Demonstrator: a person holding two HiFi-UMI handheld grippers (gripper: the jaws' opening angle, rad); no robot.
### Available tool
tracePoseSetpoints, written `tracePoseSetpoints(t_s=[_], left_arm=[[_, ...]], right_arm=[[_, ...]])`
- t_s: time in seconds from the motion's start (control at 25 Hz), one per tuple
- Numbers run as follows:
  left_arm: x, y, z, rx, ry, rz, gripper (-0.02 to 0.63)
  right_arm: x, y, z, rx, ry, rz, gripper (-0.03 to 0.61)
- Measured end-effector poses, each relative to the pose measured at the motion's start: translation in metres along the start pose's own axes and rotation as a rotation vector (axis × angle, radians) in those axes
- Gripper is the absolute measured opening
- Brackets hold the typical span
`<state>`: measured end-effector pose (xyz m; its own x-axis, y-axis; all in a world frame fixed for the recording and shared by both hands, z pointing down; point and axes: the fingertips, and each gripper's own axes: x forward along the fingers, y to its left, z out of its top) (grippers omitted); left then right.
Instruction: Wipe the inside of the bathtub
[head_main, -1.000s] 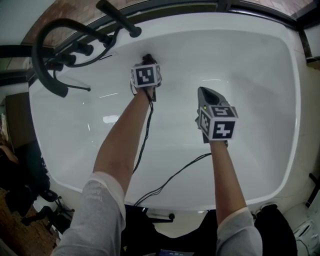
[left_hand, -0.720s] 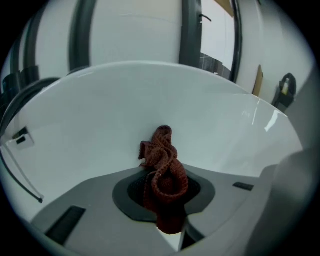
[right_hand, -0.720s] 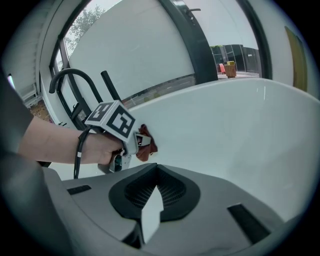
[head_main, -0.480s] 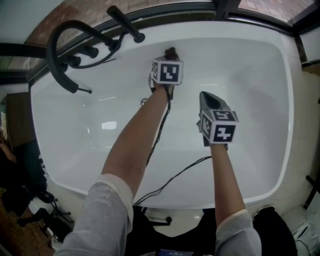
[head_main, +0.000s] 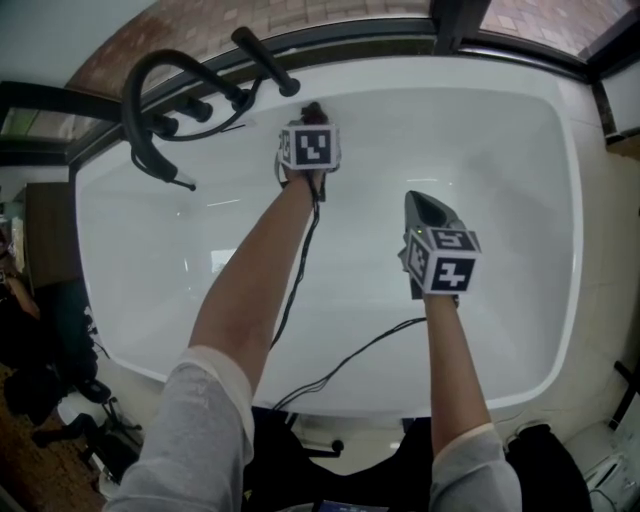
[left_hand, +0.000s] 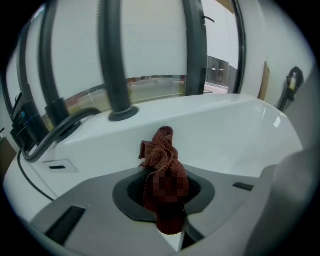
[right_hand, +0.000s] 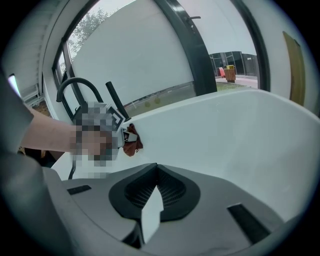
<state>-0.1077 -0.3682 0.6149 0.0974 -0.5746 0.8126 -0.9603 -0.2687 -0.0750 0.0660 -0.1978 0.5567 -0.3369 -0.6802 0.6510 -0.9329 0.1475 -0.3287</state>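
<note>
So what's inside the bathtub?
The left gripper holds a red cloth at the far wall of the bathtub; the right gripper hovers, shut and empty. Arms hide part of the bottom.

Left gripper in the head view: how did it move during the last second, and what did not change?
The left gripper, jaws shut on the red cloth, swept right along the far wall of the bathtub, then came back left toward the black handle. The right gripper stayed hovering over it, jaws together and empty.
</note>
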Motion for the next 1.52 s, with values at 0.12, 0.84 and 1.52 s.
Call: tracePoseSetpoints(t_s=[0.12, 0.84, 1.52], left_arm=[[-0.002, -0.058, 0.027, 0.066, -0.062, -0.093, 0.086], [-0.069, 0.005, 0.021, 0.085, -0.083, 0.019, 0.087], [-0.414, -0.047, -0.028, -0.042, -0.317, -0.12, 0.089]], right_arm=[[-0.004, -0.002, 0.0, -0.003, 0.001, -0.003, 0.009], [-0.063, 0.0, 0.014, 0.003, -0.001, -0.011, 0.009], [-0.297, 0.049, 0.082, -0.091, -0.06, 0.148, 0.009]])
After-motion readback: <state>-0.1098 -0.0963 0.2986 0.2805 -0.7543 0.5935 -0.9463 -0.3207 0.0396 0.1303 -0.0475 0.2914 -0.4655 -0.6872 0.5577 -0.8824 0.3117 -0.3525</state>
